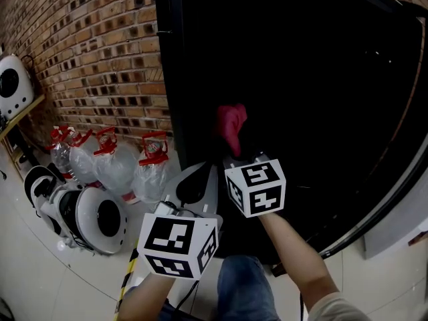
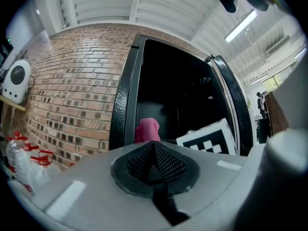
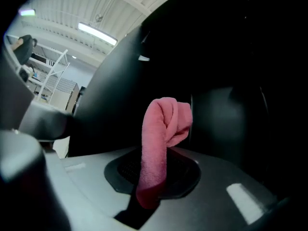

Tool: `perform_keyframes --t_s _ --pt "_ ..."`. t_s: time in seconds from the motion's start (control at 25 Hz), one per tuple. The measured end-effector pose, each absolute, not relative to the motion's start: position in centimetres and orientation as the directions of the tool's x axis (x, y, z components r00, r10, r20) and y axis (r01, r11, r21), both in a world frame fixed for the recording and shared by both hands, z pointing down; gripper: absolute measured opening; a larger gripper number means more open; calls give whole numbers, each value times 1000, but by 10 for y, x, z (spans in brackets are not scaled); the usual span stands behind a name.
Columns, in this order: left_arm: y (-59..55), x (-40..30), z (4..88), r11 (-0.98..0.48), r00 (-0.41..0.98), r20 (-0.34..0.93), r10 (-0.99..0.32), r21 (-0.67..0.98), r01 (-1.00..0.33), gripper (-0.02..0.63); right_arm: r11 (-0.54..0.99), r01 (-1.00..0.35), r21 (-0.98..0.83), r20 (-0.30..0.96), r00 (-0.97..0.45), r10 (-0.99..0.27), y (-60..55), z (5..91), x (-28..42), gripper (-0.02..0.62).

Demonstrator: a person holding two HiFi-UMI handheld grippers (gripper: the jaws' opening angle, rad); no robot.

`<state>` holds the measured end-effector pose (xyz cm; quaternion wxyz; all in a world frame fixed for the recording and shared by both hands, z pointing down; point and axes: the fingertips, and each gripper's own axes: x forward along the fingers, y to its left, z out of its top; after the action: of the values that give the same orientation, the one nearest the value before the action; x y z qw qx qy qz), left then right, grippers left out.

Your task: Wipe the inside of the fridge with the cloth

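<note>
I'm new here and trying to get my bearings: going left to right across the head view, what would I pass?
white round device → bottles → left gripper → cloth → fridge's right edge

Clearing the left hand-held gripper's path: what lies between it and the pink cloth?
Nothing; the left gripper view shows only air between the left hand-held gripper and the pink cloth.

Strip lights (image 2: 243, 25) are glowing above the fridge (image 2: 178, 100), whose inside is showing almost black, detail lost in shadow. Left of the fridge the brick wall (image 1: 100, 52) is catching soft, even light; the wide-angle views are bending and darkening at their corners.
</note>
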<state>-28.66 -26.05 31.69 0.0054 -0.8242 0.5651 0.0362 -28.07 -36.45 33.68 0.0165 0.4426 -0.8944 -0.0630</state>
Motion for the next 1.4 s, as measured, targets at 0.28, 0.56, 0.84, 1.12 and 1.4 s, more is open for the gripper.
perform_keyframes --t_s 0.28,0.56,0.84,1.12,1.4 --pt "-268 -270 312 -386 384 -59 -922 23 -922 9 567 -816 116 39 -566 -823 -432 322 -263 58" --pt "-270 -268 314 -378 376 -54 -925 19 -926 9 509 -851 129 117 -497 -860 -484 341 -250 58" --pt "-276 -265 317 -370 369 -41 -929 12 -929 9 492 -867 77 147 -478 -866 -512 350 -246 58" --pt "-280 -259 318 -380 379 -44 -924 19 -925 9 429 -901 56 125 -420 -899 -515 347 -222 58" --pt "-284 -232 319 -439 438 -46 -898 25 -898 9 271 -960 76 108 -262 -959 -509 344 -155 58"
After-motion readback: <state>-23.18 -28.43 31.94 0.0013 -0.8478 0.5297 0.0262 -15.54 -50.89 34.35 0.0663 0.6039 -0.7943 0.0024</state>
